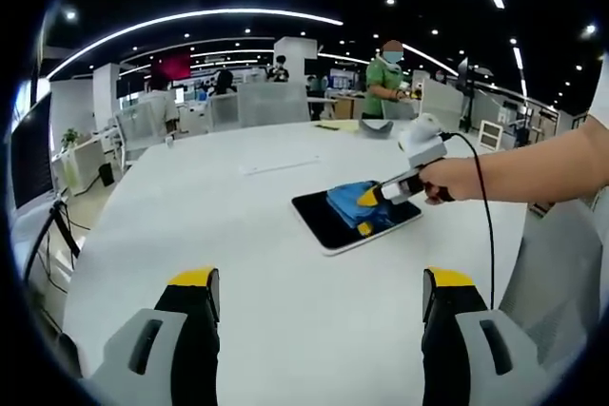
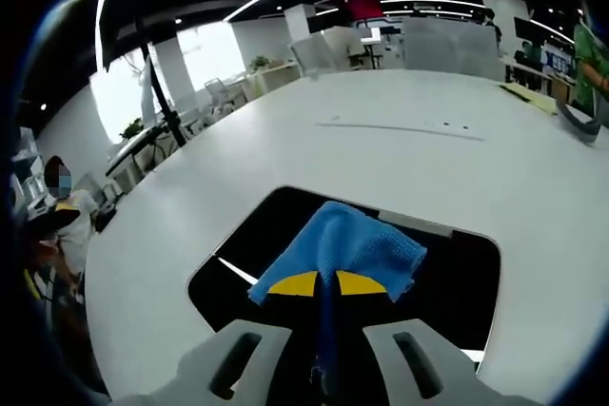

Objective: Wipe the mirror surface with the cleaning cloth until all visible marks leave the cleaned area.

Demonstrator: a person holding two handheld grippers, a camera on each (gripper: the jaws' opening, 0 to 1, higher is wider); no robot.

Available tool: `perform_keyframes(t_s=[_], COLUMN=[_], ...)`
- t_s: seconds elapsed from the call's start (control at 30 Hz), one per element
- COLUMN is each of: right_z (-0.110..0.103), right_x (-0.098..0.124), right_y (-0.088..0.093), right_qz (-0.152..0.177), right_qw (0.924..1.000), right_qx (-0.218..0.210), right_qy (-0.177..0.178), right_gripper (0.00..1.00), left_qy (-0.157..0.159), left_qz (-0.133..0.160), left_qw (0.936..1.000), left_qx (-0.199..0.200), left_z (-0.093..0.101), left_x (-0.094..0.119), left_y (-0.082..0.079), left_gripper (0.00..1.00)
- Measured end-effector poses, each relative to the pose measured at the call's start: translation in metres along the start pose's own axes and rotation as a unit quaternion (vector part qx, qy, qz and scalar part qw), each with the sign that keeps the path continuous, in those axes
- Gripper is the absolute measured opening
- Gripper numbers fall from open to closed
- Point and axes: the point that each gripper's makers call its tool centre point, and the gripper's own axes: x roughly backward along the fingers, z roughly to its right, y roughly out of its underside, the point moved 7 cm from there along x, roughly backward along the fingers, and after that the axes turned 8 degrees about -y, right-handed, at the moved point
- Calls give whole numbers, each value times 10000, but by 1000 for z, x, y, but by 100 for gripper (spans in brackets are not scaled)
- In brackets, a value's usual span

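Note:
A dark rectangular mirror (image 1: pixel 335 221) lies flat on the white table (image 1: pixel 219 225). A blue cleaning cloth (image 1: pixel 350 201) rests on it. My right gripper (image 1: pixel 365 212), held by a person's hand, comes in from the right and is shut on the cloth, pressing it onto the mirror. In the right gripper view the cloth (image 2: pixel 347 244) is pinched between the yellow-tipped jaws of the right gripper (image 2: pixel 326 283) above the mirror (image 2: pixel 243 254). My left gripper (image 1: pixel 321 282) hovers over the near table, open, with nothing between its jaws.
A grey object (image 1: pixel 377 126) lies at the table's far side. A person in green (image 1: pixel 384 83) stands behind the table. Chairs and desks fill the office beyond. A seated person (image 2: pixel 59 211) is at the left of the right gripper view.

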Motion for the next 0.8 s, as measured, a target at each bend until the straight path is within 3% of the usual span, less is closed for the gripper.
perform_keyframes(t_s=[0.8], right_z=[-1], right_x=[-40], right_y=[-26], right_qz=[45], right_qw=[9999], right_qx=[101], right_qy=[-102], right_gripper=[1], left_qy=[-147], left_qz=[-137], left_qw=[9998], left_qx=[74], left_z=[-16], left_x=[-1], left_y=[7], left_gripper=[89])
